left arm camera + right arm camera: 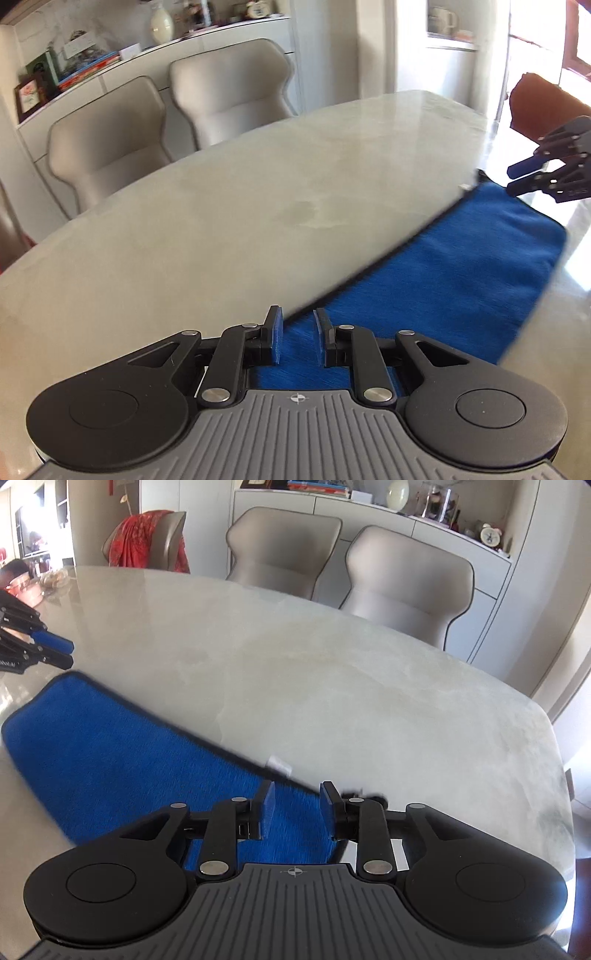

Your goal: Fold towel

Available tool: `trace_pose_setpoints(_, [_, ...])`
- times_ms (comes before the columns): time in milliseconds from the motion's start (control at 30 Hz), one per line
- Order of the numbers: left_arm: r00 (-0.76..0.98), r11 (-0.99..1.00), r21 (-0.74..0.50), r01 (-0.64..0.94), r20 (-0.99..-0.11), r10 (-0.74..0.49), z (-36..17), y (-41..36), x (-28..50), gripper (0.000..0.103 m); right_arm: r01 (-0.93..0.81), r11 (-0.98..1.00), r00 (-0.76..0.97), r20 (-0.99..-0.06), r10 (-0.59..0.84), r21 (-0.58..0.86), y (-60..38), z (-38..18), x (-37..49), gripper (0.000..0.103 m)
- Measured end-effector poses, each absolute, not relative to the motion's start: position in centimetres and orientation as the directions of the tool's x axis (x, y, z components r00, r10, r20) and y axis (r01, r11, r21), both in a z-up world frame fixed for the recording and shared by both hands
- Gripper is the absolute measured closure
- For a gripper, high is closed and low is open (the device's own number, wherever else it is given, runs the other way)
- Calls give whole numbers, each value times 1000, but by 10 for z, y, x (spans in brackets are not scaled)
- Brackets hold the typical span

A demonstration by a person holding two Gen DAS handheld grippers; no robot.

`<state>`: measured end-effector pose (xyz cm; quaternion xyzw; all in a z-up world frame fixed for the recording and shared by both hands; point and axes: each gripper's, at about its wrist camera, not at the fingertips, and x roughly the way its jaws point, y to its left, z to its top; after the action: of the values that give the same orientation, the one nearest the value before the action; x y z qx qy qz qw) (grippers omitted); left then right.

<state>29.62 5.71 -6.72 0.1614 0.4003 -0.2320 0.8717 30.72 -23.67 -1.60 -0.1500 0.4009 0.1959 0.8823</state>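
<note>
Blue and plush, the towel (pixel 443 273) lies flat on the pale marble table (pixel 221 221) as a long narrow band with a dark hem, apparently already folded over at least once, though the layers cannot be counted from these views. A small white tag (pixel 279 763) pokes out along the far edge.

One gripper sits at each end of the band. The left gripper (pixel 298 338) hovers over its end with the jaws a little apart; blue pile shows through the gap and nothing is pinched. The right gripper (pixel 297 812) stands likewise over the opposite end, jaws slightly wider and released, gripping nothing. Each one also appears at the edge of the other's view, above the far corner.

My reading is that the corners have been let go and the next fold has yet to start. To do it well, both grippers should clear the cloth fully before moving, so the pads do not drag the pile and skew the hem. The next grasp should take both corners of one short end together, catching every layer, then carry them across to meet the other end squarely.

Motion blur smears the towel's long edge. The near corners vanish beneath the gripper bodies, so whether the edges line up there cannot be told. Two beige chairs (pixel 343 561) stand beyond the table.
</note>
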Motion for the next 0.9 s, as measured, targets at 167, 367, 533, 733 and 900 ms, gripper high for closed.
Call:
trace_pose_setpoints(167, [513,815,34,578,-792,-331,-80,39,273,85,-406,913,593,-772,231,-38,-247,-22,288,75])
trace_pose_setpoints(367, [442,806,-20,591,-828,-344,-93,30,268,84,-465,885,529,-794,299,24,-233,-27,283,75])
trace_pose_setpoints(533, [421,813,-35,582,-842,-337,-98,41,269,82,-460,888,513,-815,269,4,-239,-40,279,75])
trace_pose_setpoints(733, [422,805,-26,592,-841,-337,-100,57,270,82,-451,892,513,-821,250,-10,-255,-40,277,75])
trace_pose_setpoints(900, [449,848,-16,529,-843,-296,-92,61,267,83,-435,900,509,-835,208,-41,-246,-33,272,74])
